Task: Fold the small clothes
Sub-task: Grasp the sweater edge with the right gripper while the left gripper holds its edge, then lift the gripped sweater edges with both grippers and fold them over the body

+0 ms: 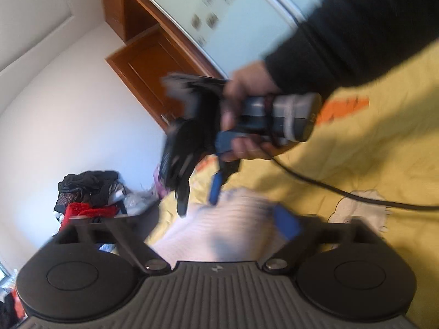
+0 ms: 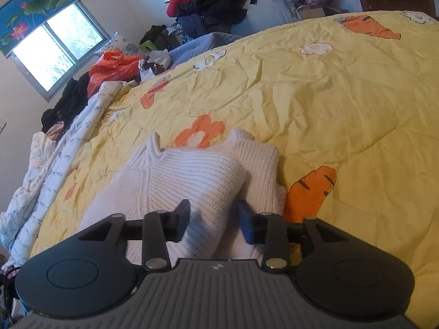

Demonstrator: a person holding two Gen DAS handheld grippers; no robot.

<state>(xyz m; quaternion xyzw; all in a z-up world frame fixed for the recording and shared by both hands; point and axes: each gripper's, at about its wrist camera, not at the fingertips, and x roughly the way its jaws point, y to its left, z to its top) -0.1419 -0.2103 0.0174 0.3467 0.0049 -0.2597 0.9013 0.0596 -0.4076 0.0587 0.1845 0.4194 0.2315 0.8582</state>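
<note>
A white ribbed knit sweater lies partly folded on the yellow quilt. My right gripper is open, its fingers standing to either side of a raised fold of the sweater. In the left wrist view the sweater is blurred, just ahead of my left gripper, whose jaws stand wide apart; only one blue pad shows clearly. The right gripper, held in a hand, points down at the sweater's far edge.
The quilt has carrot and flower prints. Piles of clothes and an orange bag lie along the bed's far edge. A white printed blanket is bunched at the left. A black cable trails across the quilt. A wooden wardrobe stands behind.
</note>
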